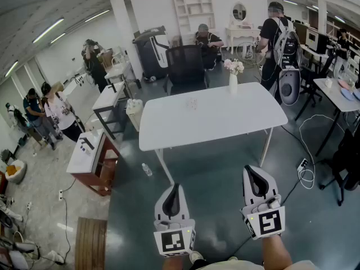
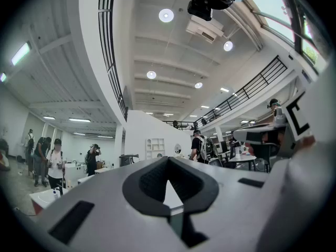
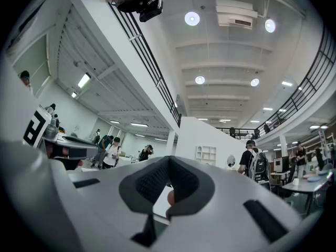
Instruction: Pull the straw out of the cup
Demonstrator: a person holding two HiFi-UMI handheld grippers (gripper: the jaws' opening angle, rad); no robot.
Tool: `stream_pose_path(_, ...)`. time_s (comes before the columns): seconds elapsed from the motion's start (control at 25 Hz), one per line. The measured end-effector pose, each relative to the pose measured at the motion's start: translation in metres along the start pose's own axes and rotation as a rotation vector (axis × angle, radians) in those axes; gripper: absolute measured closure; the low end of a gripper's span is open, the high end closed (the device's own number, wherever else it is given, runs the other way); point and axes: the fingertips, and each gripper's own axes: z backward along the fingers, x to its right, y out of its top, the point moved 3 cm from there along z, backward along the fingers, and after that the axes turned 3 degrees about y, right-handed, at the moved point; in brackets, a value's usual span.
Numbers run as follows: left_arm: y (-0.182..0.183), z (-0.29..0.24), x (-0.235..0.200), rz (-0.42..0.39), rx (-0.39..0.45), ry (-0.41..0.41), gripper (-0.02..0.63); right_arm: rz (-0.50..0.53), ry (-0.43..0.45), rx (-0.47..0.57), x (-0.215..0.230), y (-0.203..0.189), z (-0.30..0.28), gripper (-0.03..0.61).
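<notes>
A small clear cup (image 1: 192, 102) stands near the far middle of the white table (image 1: 225, 125); it is too small here to make out a straw. Both grippers hover over the grey floor on the near side of the table, well short of it and pointing toward it. My left gripper (image 1: 176, 186) is shut with nothing between its jaws, and in the left gripper view its tips (image 2: 168, 159) meet. My right gripper (image 1: 250, 170) sits to its right, its jaws also closed and empty (image 3: 169, 159).
A white vase of flowers (image 1: 233, 76) stands at the table's far right edge, with a black office chair (image 1: 185, 66) behind the table. A low wooden table (image 1: 93, 162) and a bottle (image 1: 146, 169) are at the left. A white cable (image 1: 306, 173) lies on the right. Several people stand around.
</notes>
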Motion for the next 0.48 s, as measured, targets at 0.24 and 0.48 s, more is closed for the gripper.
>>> stream_pose_path(0.24,-0.002,0.001,-0.031,0.009,-0.002,-0.006,0.609,-0.009,0.007,-0.005,-0.025,0.005,-0.021,0.578)
stream_pose_path(0.48,-0.009,0.003,-0.074,0.030,-0.002,-0.017,0.609,-0.017,0.015,-0.005,-0.065,0.005,-0.045,0.578)
